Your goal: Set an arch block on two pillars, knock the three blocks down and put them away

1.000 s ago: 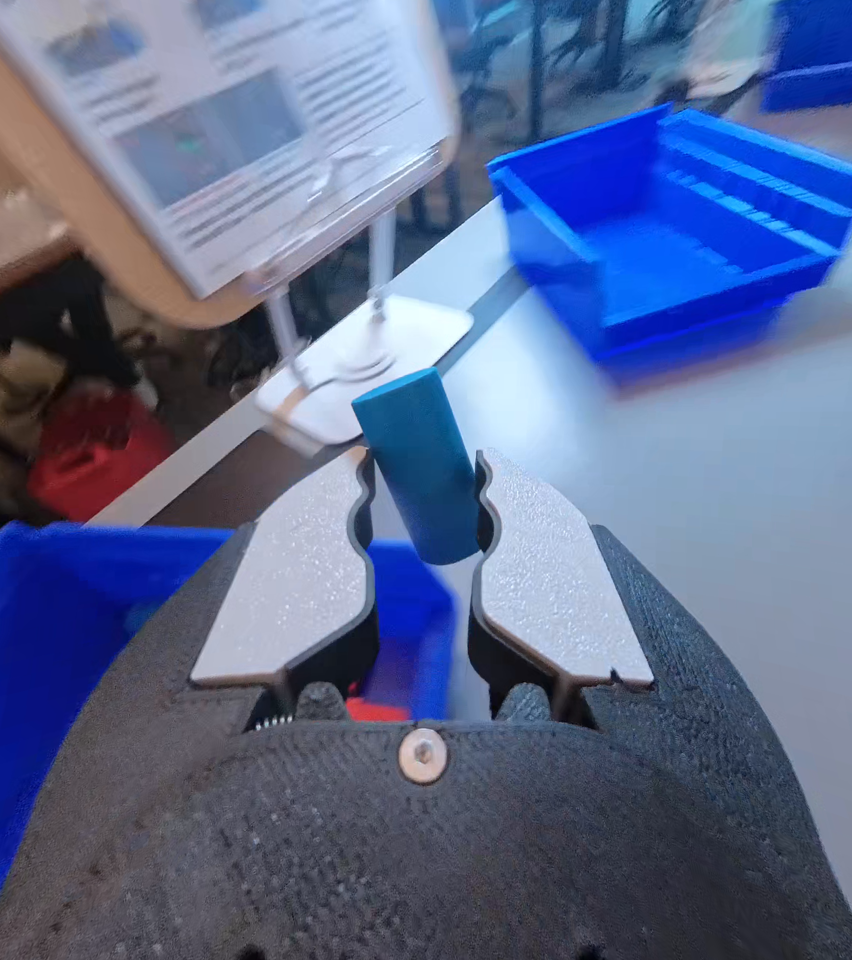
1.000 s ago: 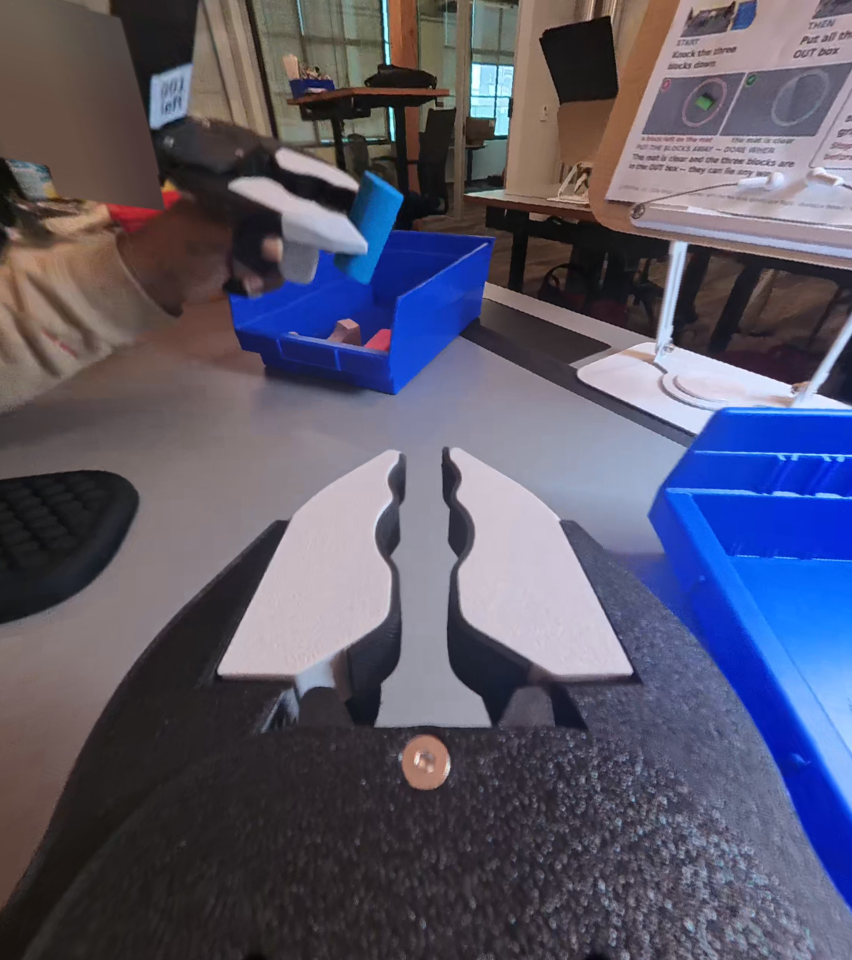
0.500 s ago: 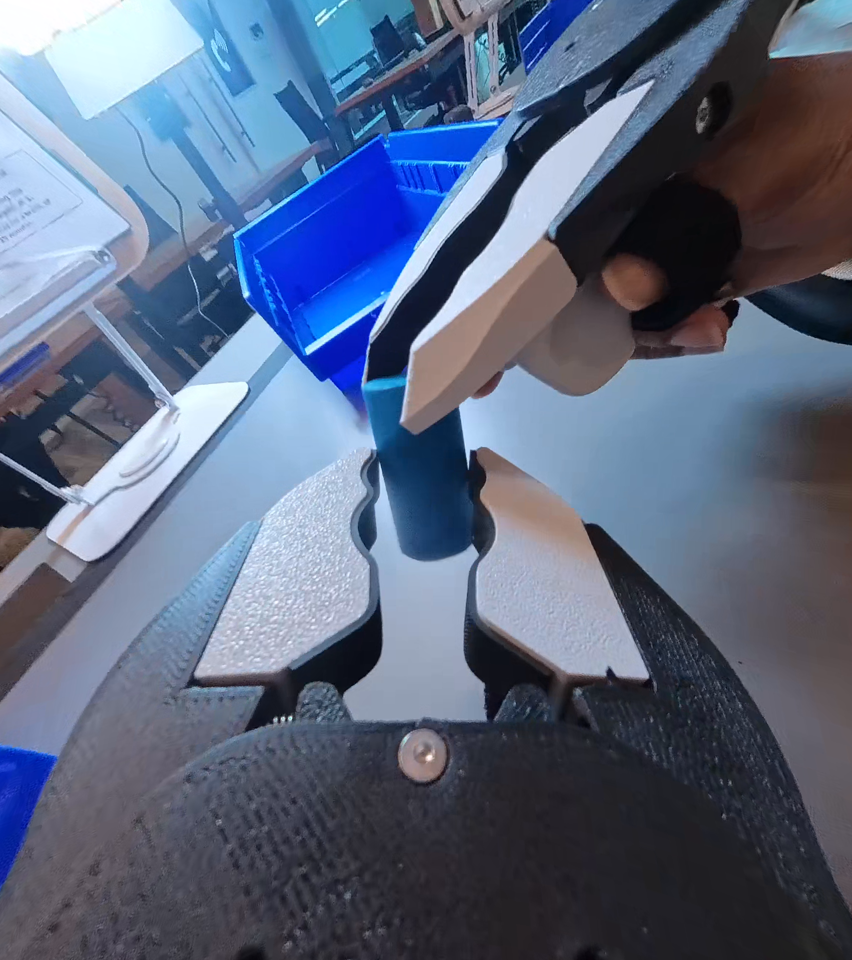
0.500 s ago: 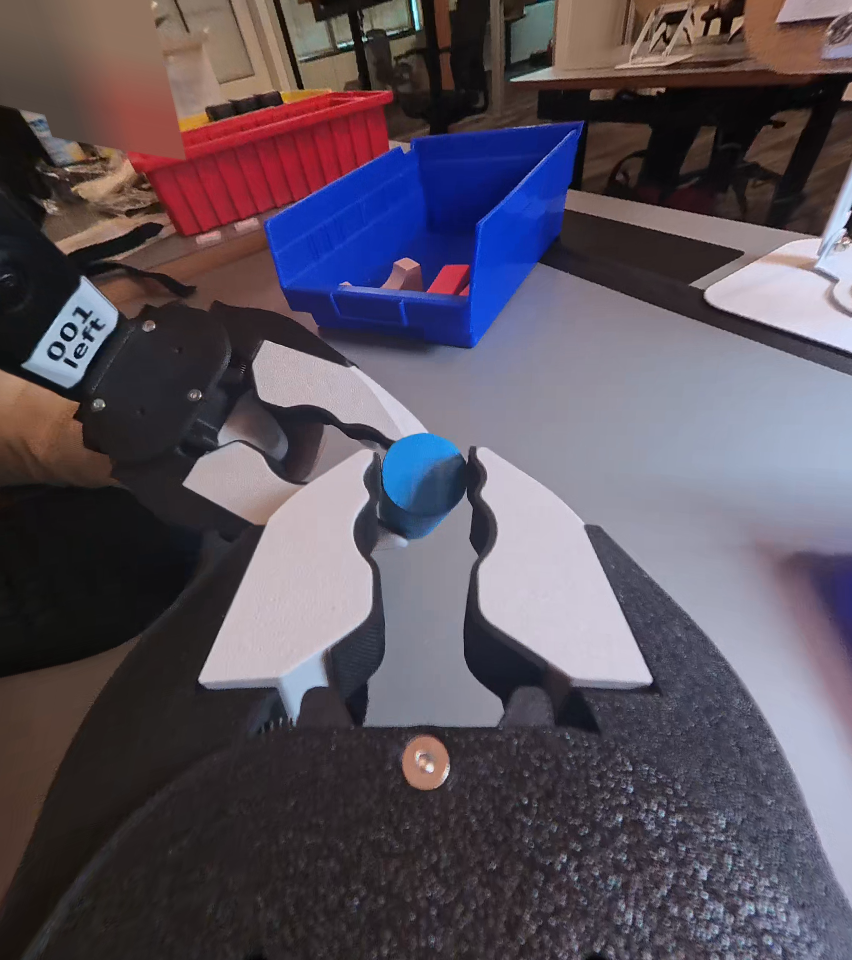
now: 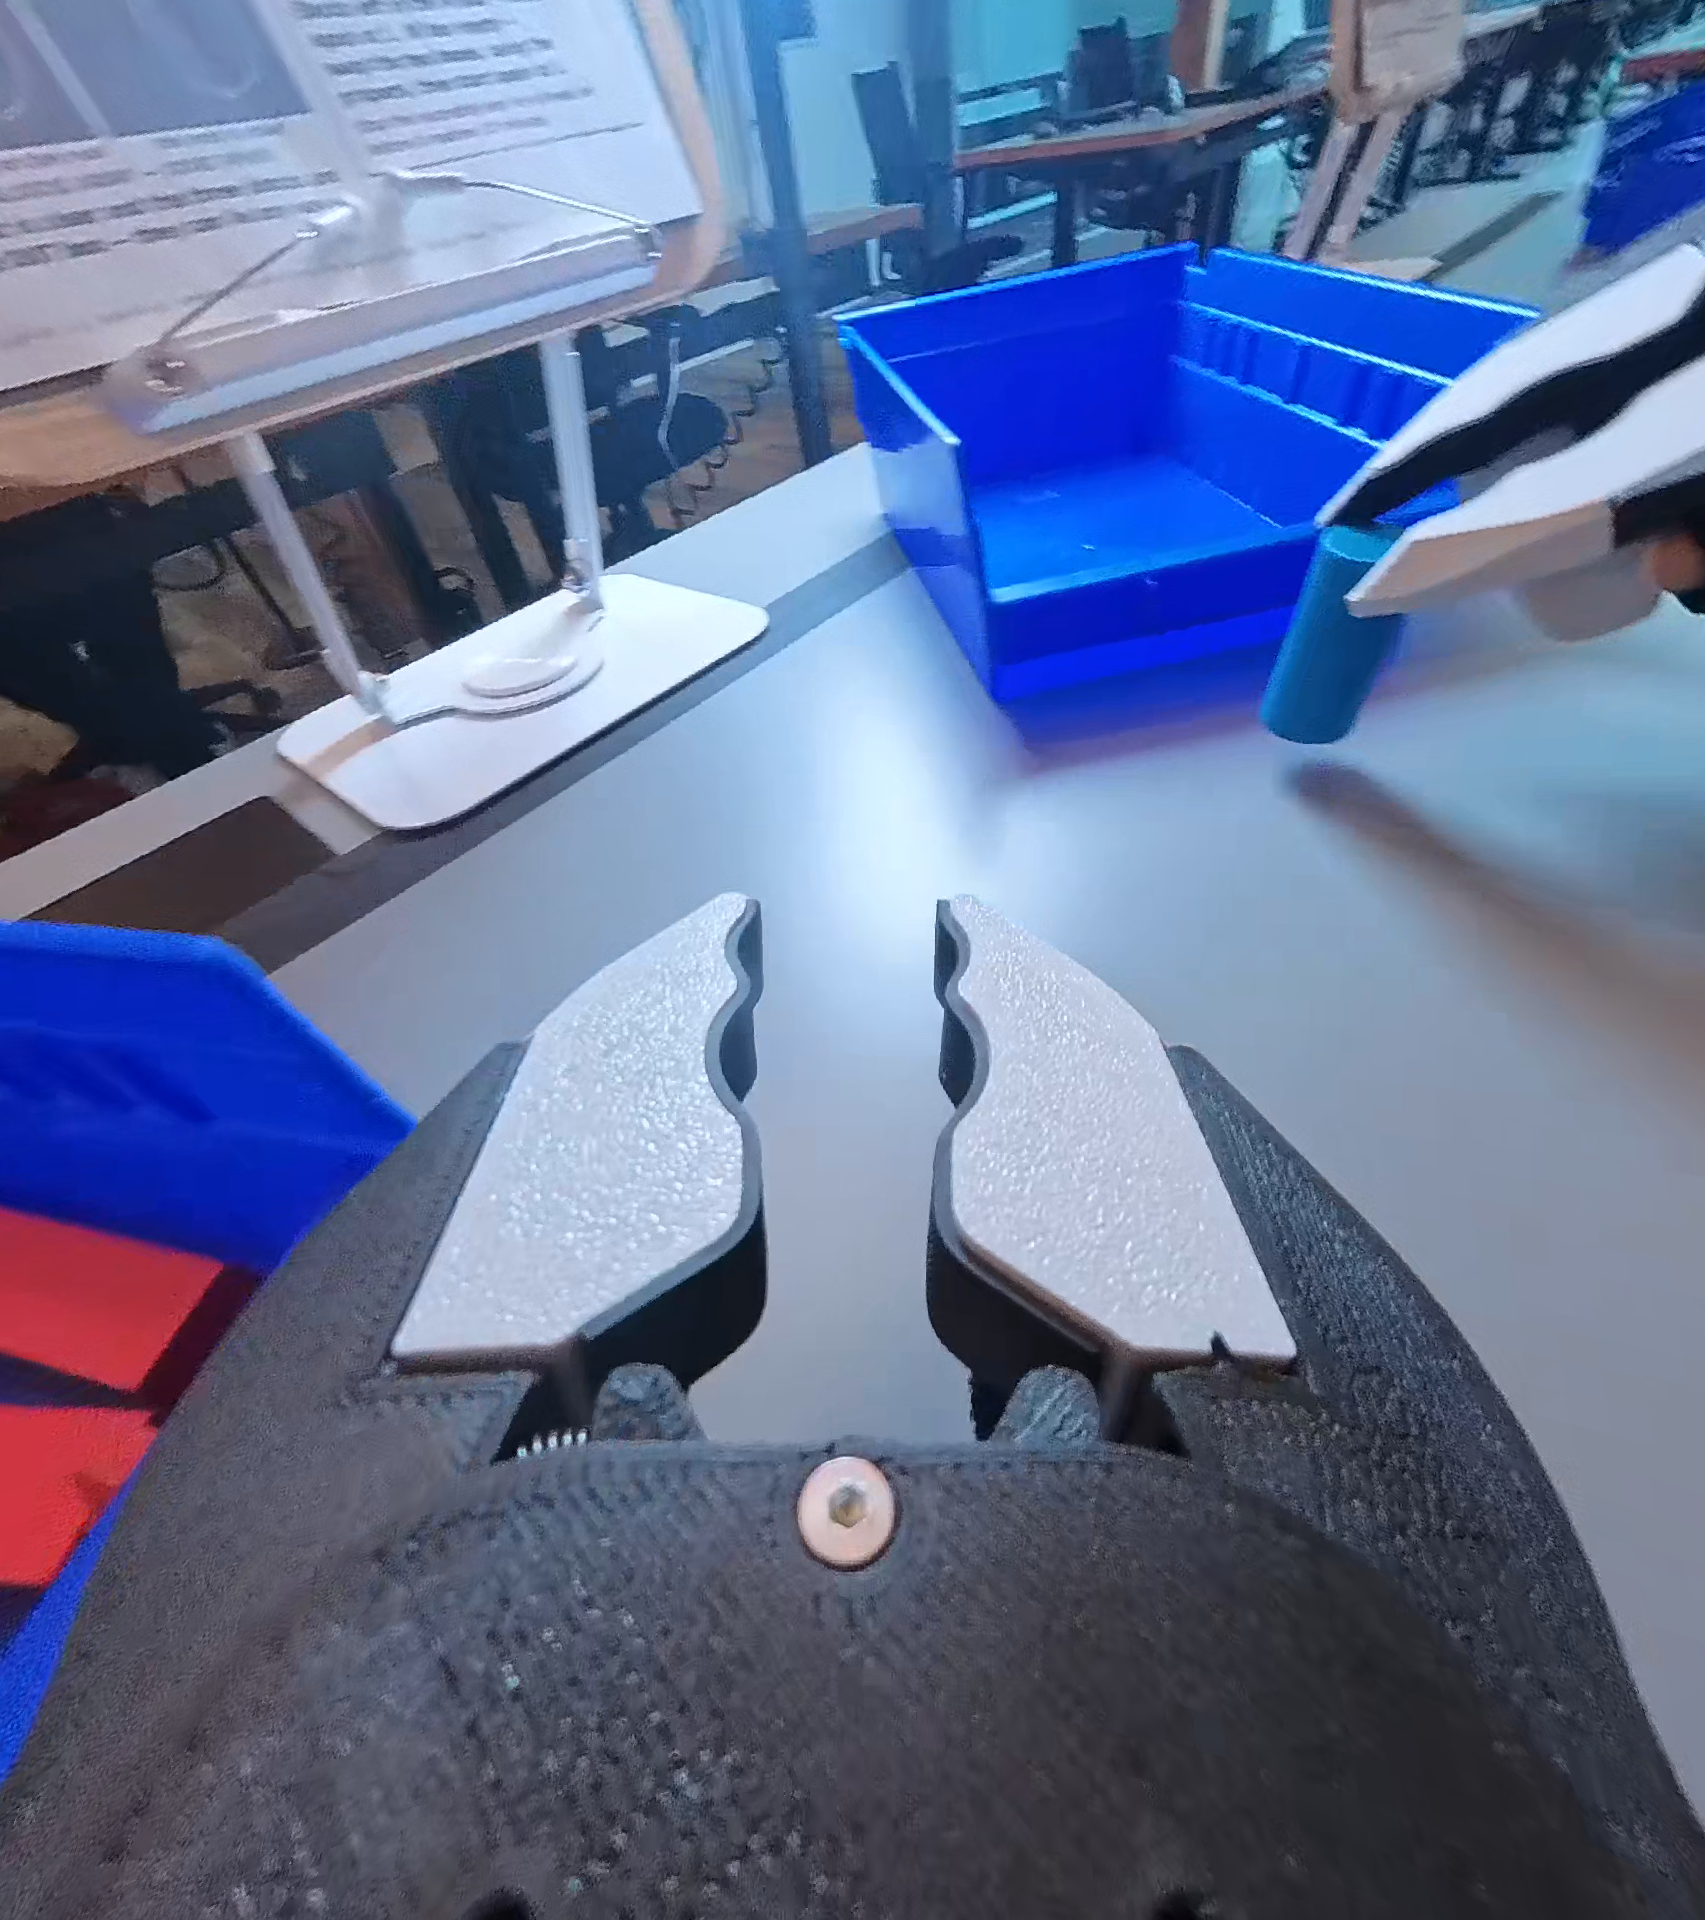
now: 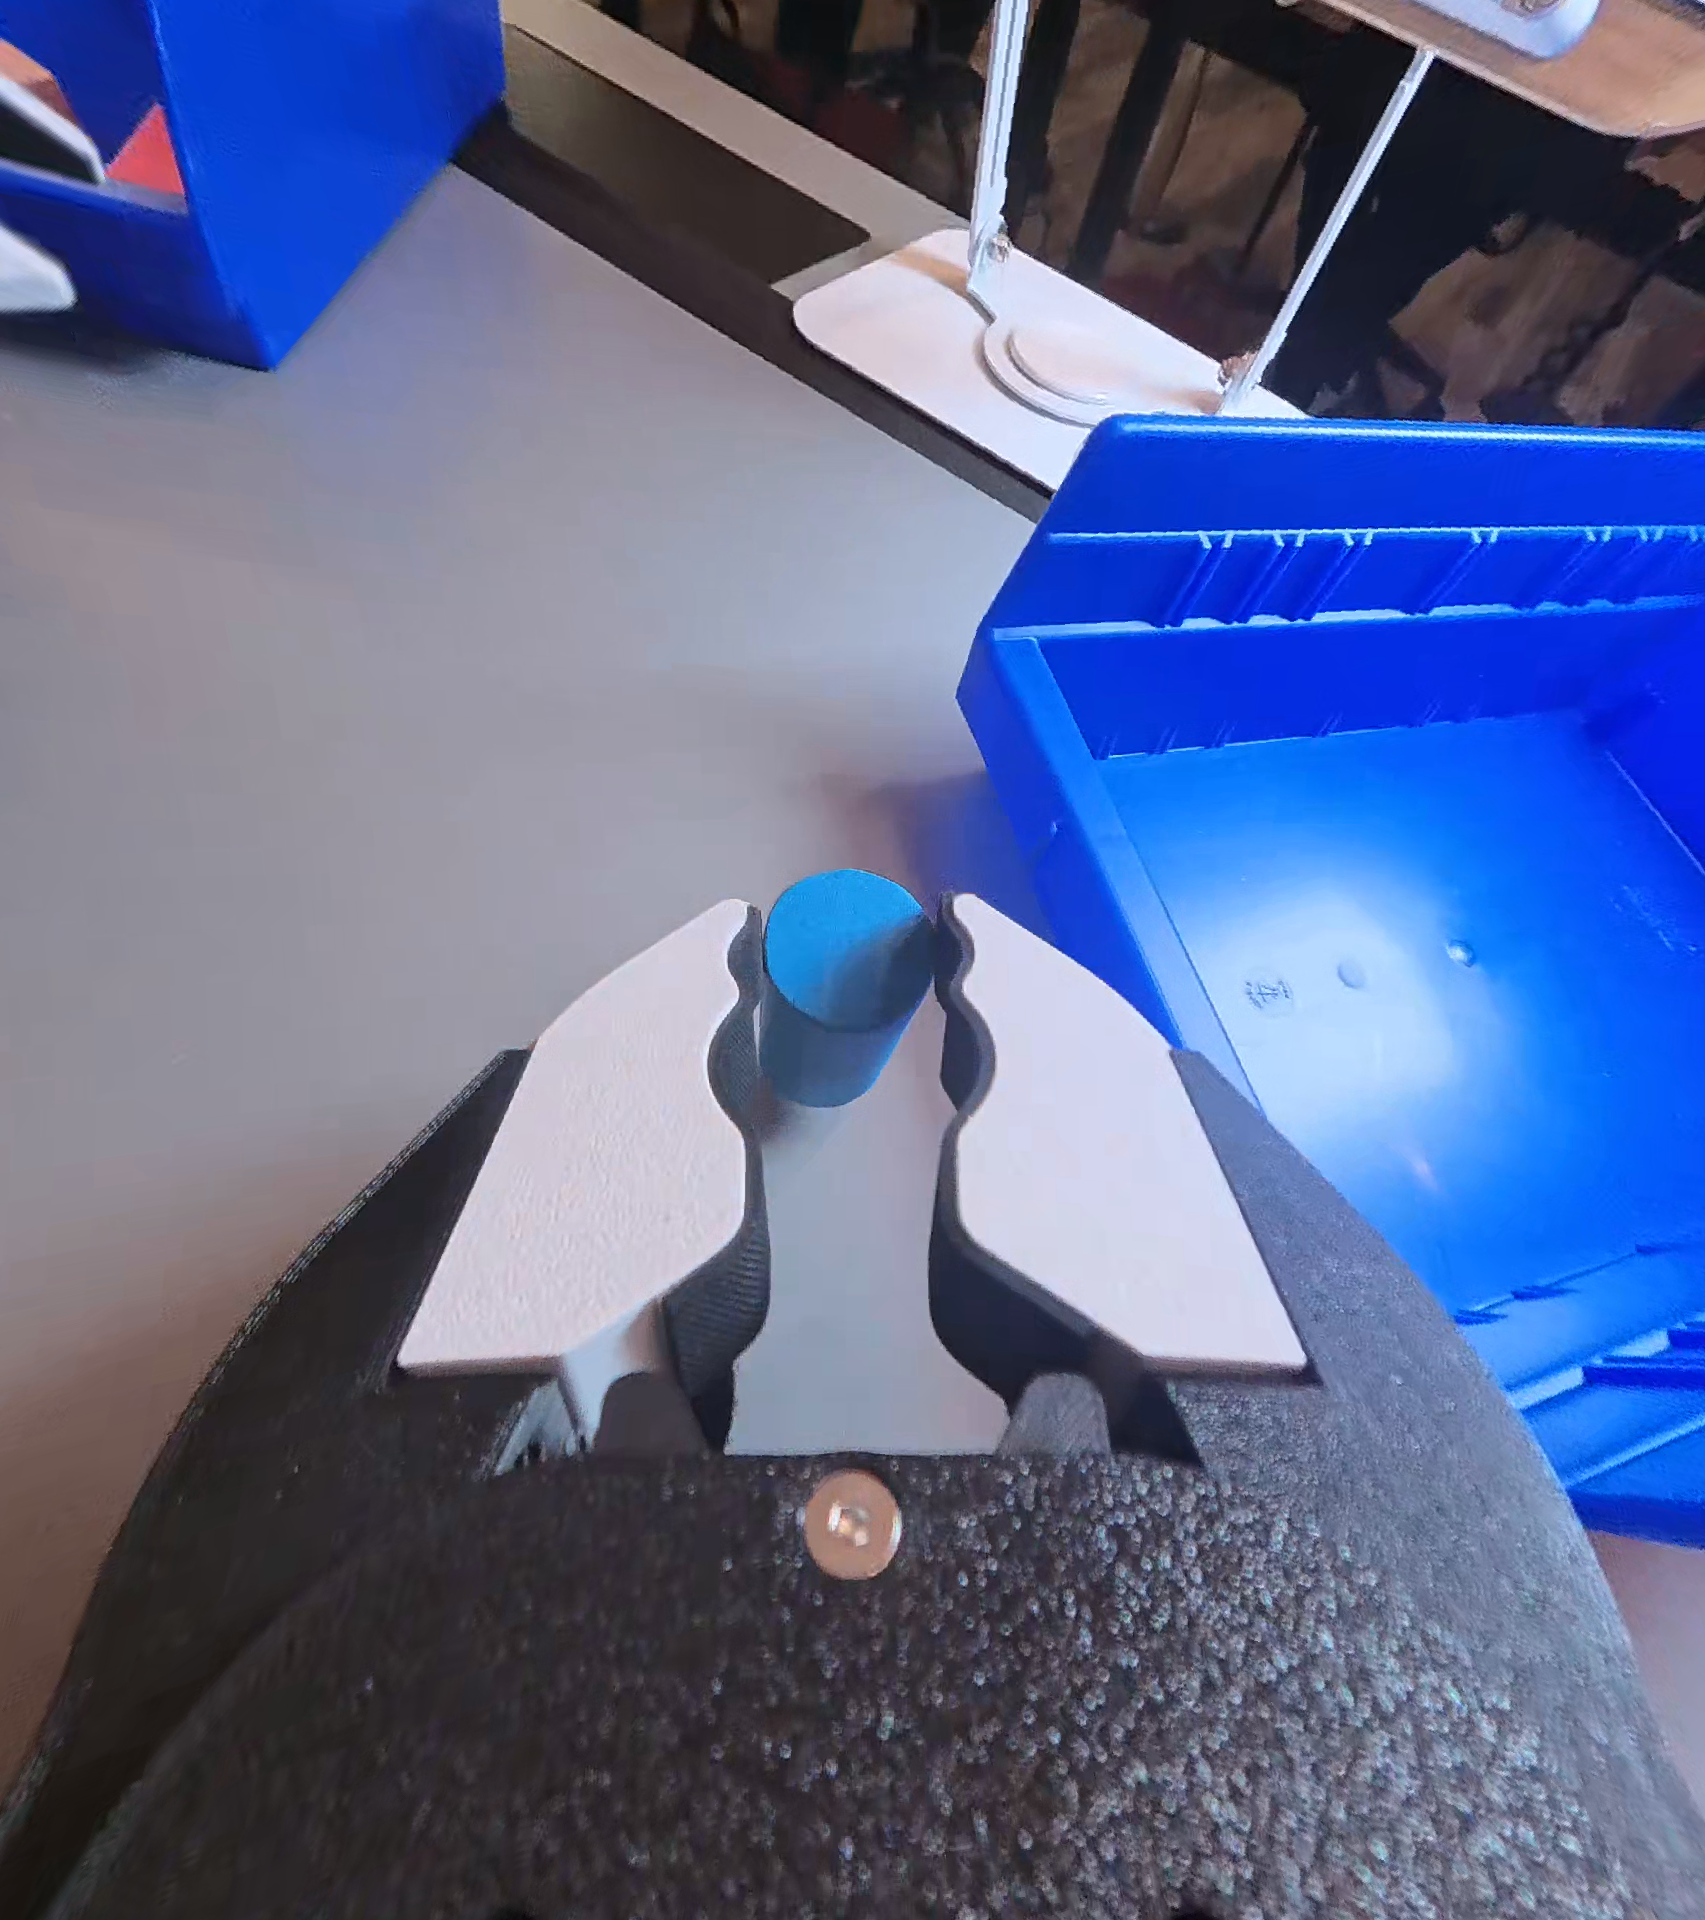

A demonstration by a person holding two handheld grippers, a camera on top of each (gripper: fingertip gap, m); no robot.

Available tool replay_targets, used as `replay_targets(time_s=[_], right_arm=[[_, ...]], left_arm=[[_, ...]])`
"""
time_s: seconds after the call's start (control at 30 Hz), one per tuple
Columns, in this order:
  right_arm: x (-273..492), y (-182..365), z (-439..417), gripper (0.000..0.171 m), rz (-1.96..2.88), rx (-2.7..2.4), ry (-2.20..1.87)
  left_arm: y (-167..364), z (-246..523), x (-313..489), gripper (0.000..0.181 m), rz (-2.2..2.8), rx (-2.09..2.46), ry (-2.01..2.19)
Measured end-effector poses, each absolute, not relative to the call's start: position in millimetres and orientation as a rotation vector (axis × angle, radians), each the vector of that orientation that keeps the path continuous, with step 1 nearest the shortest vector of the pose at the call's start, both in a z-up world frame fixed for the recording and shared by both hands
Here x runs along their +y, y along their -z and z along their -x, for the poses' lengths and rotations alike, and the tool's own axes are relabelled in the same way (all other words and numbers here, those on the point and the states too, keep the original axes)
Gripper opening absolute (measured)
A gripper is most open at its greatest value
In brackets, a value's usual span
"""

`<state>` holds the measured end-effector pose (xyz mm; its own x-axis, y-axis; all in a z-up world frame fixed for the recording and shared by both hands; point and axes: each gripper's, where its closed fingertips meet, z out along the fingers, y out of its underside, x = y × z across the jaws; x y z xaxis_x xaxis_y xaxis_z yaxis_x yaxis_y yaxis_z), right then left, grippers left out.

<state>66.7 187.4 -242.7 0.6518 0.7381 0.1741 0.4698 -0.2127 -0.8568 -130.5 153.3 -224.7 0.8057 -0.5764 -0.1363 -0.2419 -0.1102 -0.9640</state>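
While the right gripper [image 6: 843, 925] clamps its jaws on the blue cylinder block [image 6: 835, 992], the left gripper [image 5: 846, 925] hangs with its jaws parted on nothing. Beside the right gripper, an open-fronted blue bin [image 6: 1430, 935] sits on the grey tabletop [image 6: 360, 727] with a bare floor. Another blue bin [image 5: 100, 1039], by the left gripper near the tabletop's far edge, holds red blocks [image 5: 48, 1288]. Along that far edge, between the bins, stands the white base [image 5: 526, 696] of a stand carrying an instruction sheet [image 5: 287, 135]. Held by its upper end, the cylinder is matte blue with a flat round top. It is tilted, in front of the bare bin's open side; whether its foot touches the tabletop cannot be told.
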Motion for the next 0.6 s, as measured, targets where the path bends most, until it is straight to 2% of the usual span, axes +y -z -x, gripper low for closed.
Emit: replay_targets(time_s=[0.13, 0.6], right_arm=[[174, 245, -51, 0.032, 1.845, -1.018, -0.463], [165, 264, -38, 0.033, 1.866, -1.095, -0.531]], left_arm=[[213, 163, 166, 0.031, 1.685, 0.533, 0.285], [191, 228, 185, 0.032, 1.662, 0.371, 0.157]])
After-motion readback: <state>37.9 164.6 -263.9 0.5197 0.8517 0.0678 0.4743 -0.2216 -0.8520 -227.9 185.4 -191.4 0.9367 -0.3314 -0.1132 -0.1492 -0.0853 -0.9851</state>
